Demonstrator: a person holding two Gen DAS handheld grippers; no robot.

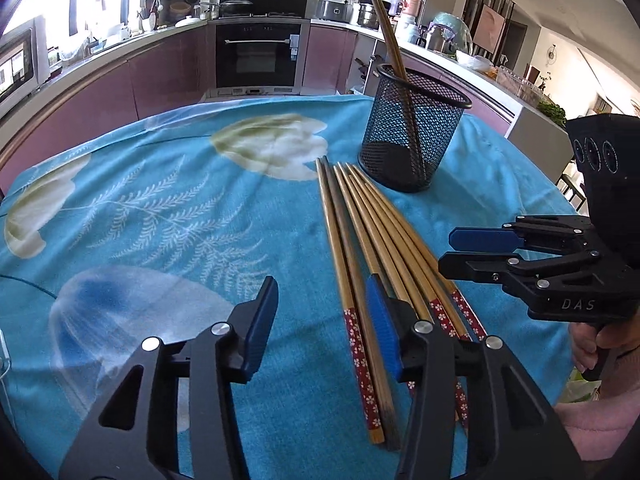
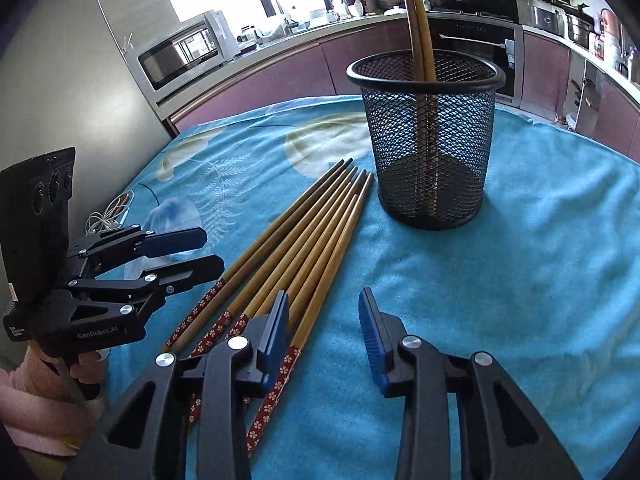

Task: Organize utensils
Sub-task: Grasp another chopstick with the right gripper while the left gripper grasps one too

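On the blue tablecloth (image 1: 160, 208) stands the mesh cup (image 1: 412, 136), already holding two chopsticks (image 1: 390, 36). The other chopsticks (image 1: 360, 240) lie just beside it. The left gripper (image 1: 320, 320) and right gripper (image 2: 324, 332) are both apart and empty. I judge the next step is closing on one chopstick.
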